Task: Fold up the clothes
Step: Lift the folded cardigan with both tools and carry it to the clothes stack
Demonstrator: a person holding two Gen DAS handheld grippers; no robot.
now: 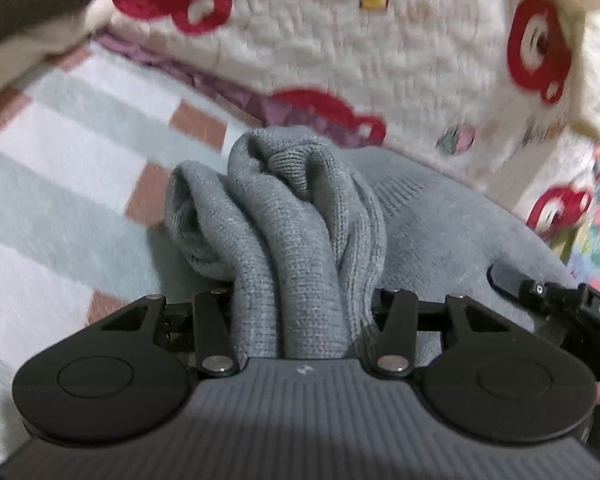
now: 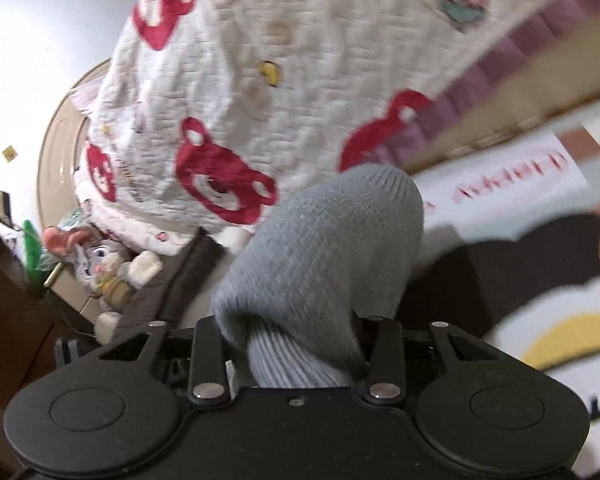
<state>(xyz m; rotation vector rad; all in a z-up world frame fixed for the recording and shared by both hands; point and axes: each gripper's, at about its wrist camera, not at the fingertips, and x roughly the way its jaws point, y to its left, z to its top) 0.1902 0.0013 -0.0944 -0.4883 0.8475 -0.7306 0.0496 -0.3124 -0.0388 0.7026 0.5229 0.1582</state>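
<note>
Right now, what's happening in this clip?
A person is folding a grey knit sweater on a striped bedspread. The left tool is shut on a bunched part of it; the right tool is shut on another part. A white quilt with red bears lies behind.

One grey knit sweater (image 1: 300,232) and one white quilt with red bear prints (image 2: 228,92) are in view. One plush rabbit toy (image 2: 100,268) lies below the quilt, and two grippers show, the left gripper (image 1: 304,304) and the right gripper (image 2: 296,340).
</note>
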